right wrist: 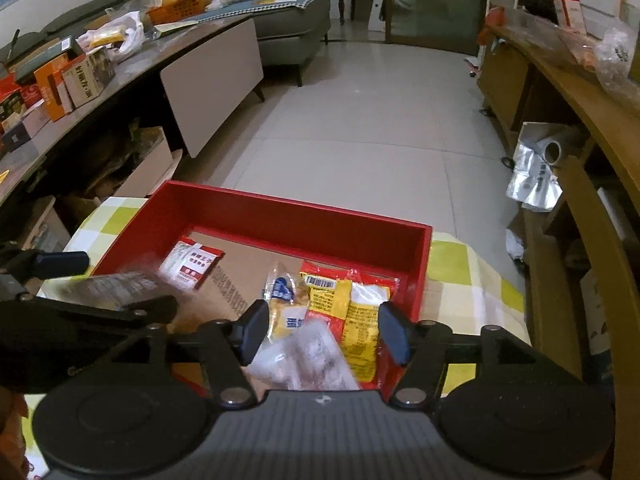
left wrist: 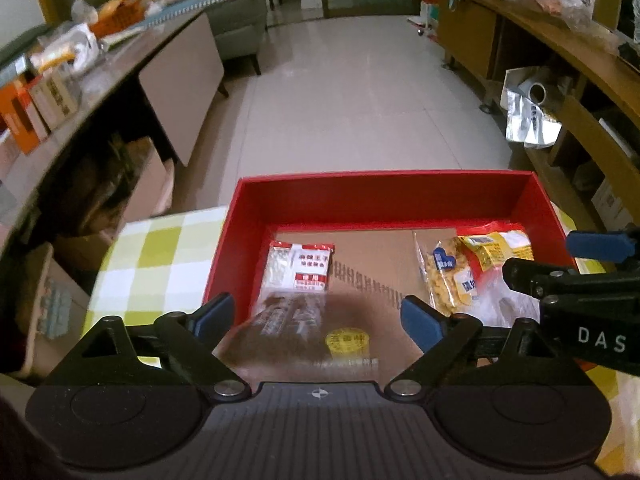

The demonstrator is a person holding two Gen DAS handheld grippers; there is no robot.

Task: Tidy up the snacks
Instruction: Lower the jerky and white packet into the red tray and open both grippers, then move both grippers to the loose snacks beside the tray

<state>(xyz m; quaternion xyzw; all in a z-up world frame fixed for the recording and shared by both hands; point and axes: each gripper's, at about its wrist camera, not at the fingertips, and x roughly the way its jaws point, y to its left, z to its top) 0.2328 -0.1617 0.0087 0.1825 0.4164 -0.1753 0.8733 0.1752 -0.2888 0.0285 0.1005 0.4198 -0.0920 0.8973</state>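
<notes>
A red box (left wrist: 384, 196) (right wrist: 280, 216) stands on a yellow-checked cloth. Inside lie a red-and-white packet (left wrist: 300, 266) (right wrist: 192, 264), a yellow snack bag with a blue label (left wrist: 444, 276) (right wrist: 282, 304), a red-and-yellow packet (left wrist: 496, 248) (right wrist: 352, 308) and a clear white bag (right wrist: 304, 356). My left gripper (left wrist: 318, 318) is open above a blurred brown packet with a yellow sticker (left wrist: 304, 332), which also shows in the right wrist view (right wrist: 108, 286). My right gripper (right wrist: 324, 330) is open over the clear bag and the red-and-yellow packet, not closed on either.
The checked cloth (left wrist: 160, 252) covers the table under the box. A long cluttered counter (right wrist: 120, 68) with boxes runs along the left. A wooden shelf unit (right wrist: 580, 128) with a foil bag (right wrist: 536, 180) stands on the right. Tiled floor (left wrist: 360, 92) lies beyond the box.
</notes>
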